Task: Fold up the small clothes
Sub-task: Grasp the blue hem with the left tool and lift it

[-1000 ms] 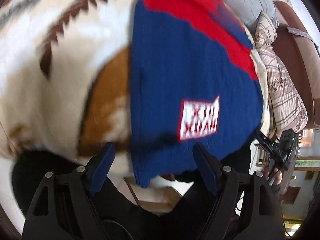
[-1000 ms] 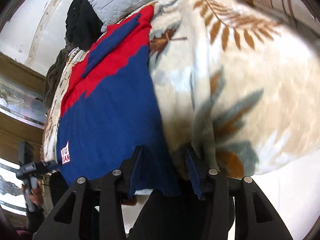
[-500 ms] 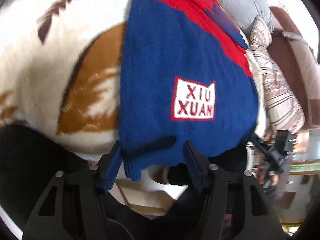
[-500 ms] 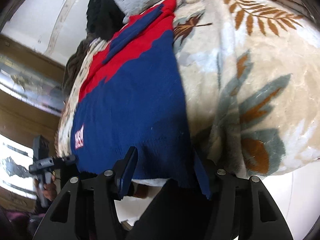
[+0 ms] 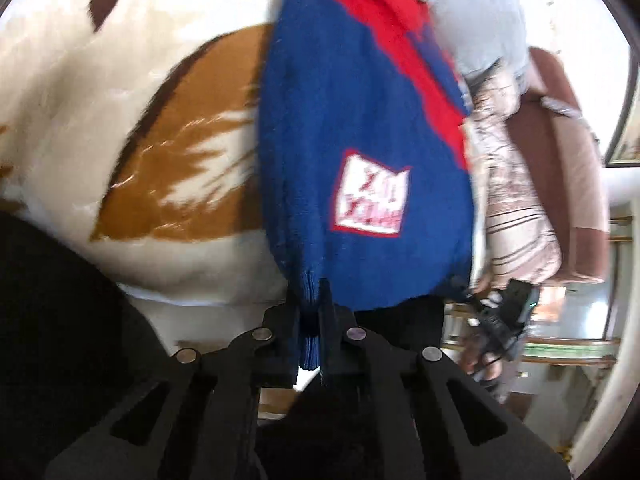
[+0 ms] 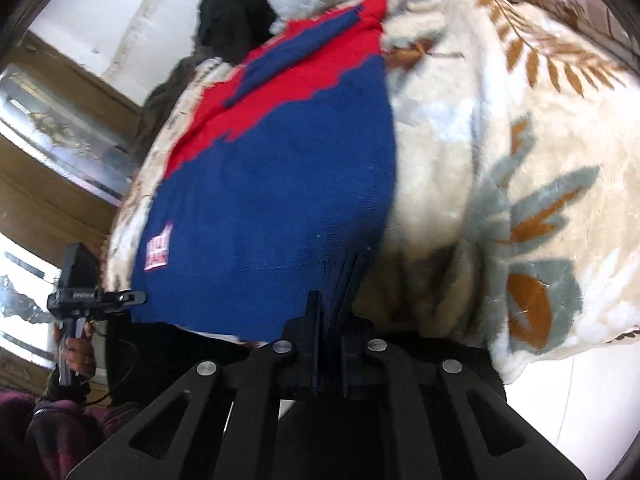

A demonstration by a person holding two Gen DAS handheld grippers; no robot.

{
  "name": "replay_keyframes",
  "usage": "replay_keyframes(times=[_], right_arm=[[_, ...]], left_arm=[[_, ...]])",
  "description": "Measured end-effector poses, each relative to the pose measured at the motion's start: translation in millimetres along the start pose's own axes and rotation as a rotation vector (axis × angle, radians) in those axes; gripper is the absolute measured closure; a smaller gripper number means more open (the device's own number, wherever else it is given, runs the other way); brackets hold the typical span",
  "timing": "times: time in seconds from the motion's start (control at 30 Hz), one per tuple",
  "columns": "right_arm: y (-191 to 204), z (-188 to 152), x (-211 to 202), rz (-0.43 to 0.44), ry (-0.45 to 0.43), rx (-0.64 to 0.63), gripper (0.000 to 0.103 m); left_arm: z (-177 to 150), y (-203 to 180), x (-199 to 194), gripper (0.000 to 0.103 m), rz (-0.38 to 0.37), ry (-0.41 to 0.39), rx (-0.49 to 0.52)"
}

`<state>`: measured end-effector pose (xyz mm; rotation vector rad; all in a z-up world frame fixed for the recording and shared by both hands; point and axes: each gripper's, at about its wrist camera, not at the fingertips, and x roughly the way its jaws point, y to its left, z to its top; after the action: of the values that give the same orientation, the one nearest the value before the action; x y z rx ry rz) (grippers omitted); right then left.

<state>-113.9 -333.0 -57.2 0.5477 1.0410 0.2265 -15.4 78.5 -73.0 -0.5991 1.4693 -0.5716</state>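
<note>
A small blue knit sweater (image 5: pixel 352 128) with a red top and a white patch (image 5: pixel 372 200) lies flat on a cream blanket with brown leaf shapes (image 5: pixel 120 120). My left gripper (image 5: pixel 310 292) is shut on the ribbed hem at the sweater's near left corner. In the right wrist view the same sweater (image 6: pixel 272 200) spreads away from me, and my right gripper (image 6: pixel 330 300) is shut on its near right hem corner. The other gripper (image 6: pixel 92 296) shows at the sweater's far-left corner, held by a hand.
The blanket (image 6: pixel 520 160) covers a bed that drops off just below both grippers. A grey quilted pillow (image 5: pixel 476 12) and a striped pillow (image 5: pixel 516 200) lie beyond the sweater. A brown sofa (image 5: pixel 568 168) stands at right. A dark garment (image 6: pixel 232 12) sits near the wall.
Both grippers went from open around the sweater's hem to shut on it. The hem corners are now pinched and bunched between the fingers.
</note>
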Motion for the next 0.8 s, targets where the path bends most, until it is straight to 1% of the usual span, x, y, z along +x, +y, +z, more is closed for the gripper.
replay_keyframes(times=[0.17,0.23,0.33,0.57,0.7,0.8], right_arm=[[12.8,7.2,-21.6,0.115,-0.082,0.015,0.096],[14.9,12.9,-27.5,0.158,-0.111,0.035,0.096],[21.0,20.6,-32.7,0.190,-0.140,0.042,0.096],[29.6,45.4,-46.4,0.240,-0.221,0.044,0.096],[28.7,70.5,-49.4,0.269,-0.286,0.090,0.096],[25.7,92.0,-46.3,0.274,-0.324,0.116,0.096]], left_arm=[[8.7,-22.9,-19.2,0.098,-0.108,-0.059,0.061],[14.0,-27.0,-27.1,0.098,-0.144,-0.082,0.068],[26.8,-32.4,-34.4,0.098,-0.190,-0.119,0.066],[55.8,-36.6,-40.0,0.098,-0.226,-0.184,0.052],[78.6,-36.9,-46.9,0.098,-0.234,-0.234,0.041],[99.0,-36.4,-51.7,0.098,-0.230,-0.265,0.033]])
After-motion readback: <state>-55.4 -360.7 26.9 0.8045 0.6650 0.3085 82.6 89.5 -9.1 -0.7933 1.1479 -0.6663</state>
